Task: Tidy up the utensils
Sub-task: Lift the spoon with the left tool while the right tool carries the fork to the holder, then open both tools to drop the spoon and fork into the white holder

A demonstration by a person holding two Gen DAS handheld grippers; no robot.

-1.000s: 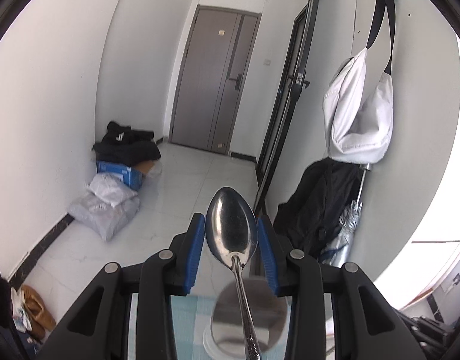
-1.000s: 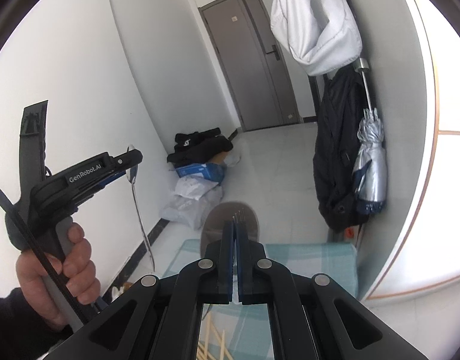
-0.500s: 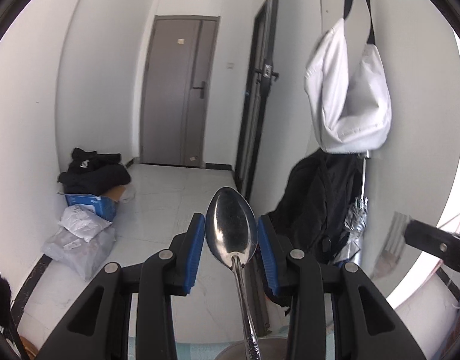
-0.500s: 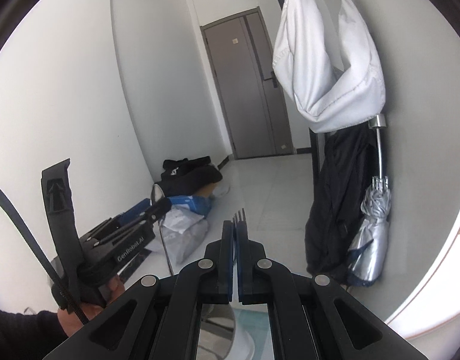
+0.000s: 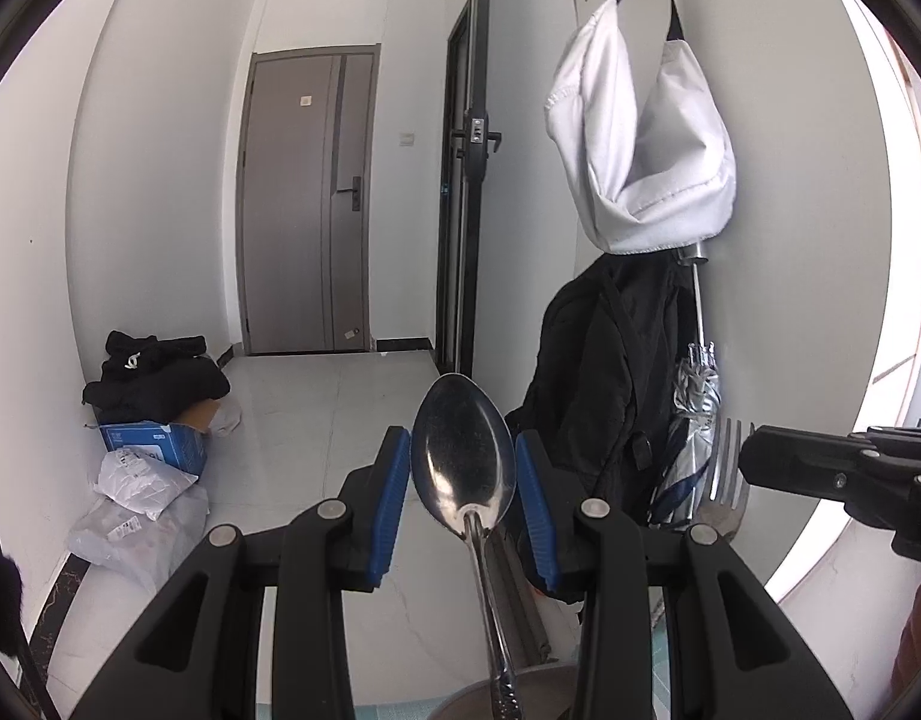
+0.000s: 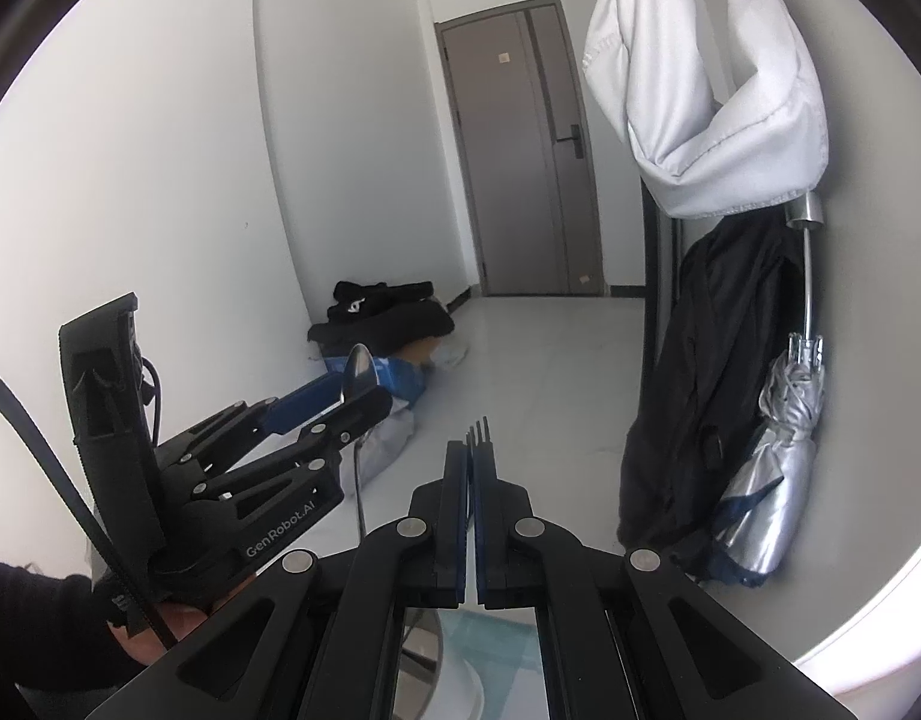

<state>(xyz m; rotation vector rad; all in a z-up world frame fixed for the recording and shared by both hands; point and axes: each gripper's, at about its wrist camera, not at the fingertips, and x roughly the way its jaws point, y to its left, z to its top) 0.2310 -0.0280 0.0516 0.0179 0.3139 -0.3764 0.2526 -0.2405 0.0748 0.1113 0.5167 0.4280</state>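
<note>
A steel spoon (image 5: 463,450) stands bowl-up between the blue pads of my left gripper (image 5: 463,471), which is shut on the edges of its bowl. Its handle runs down toward the camera. In the right wrist view the same gripper (image 6: 364,396) sits at the left, held by a person's hand (image 6: 154,630), with the spoon (image 6: 358,369) hanging from it. My right gripper (image 6: 473,450) is shut on a fork (image 6: 479,427); only the tines stick out past the tips. The left wrist view shows that fork (image 5: 724,480) and the right gripper (image 5: 754,462) at the right edge.
A grey metal rim (image 5: 520,684) and teal checked cloth (image 5: 658,660) lie just below the grippers. A white bag (image 5: 646,150), black jacket (image 5: 598,396) and folded umbrella (image 5: 694,426) hang on the right wall. Boxes and bags (image 5: 142,456) sit on the floor at the left.
Both grippers swung toward the hallway; the table and cloth slid almost out at the bottom. The right gripper with the fork came into the left wrist view. Both grips held.
</note>
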